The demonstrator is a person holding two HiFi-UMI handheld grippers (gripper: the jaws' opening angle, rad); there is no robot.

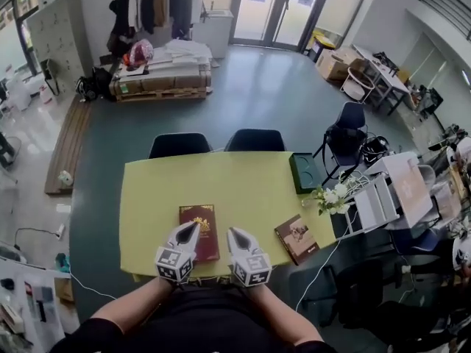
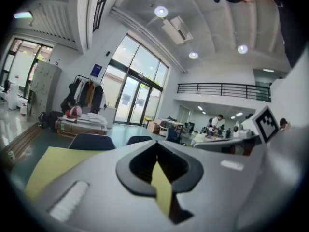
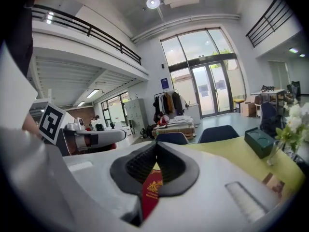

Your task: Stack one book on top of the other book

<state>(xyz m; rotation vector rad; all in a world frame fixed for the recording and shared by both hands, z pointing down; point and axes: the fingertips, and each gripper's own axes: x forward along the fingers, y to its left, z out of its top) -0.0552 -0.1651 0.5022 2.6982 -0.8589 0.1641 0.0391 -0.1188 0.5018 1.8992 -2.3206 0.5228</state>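
Matt yellow table cover [image 1: 243, 186], smooth red book [image 1: 207, 237], smooth brown book [image 1: 296, 239]

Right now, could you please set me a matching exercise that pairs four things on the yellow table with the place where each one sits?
Things:
1. dark red hardcover book
2. brown book with a picture cover
3. dark green square box
4. bunch of white flowers

Places on the yellow table:
A. near the front right corner
B. at the right edge, about halfway along it
C. near the middle of the front edge
D. at the far right corner

Pairs: 1-C, 2-A, 3-D, 4-B.
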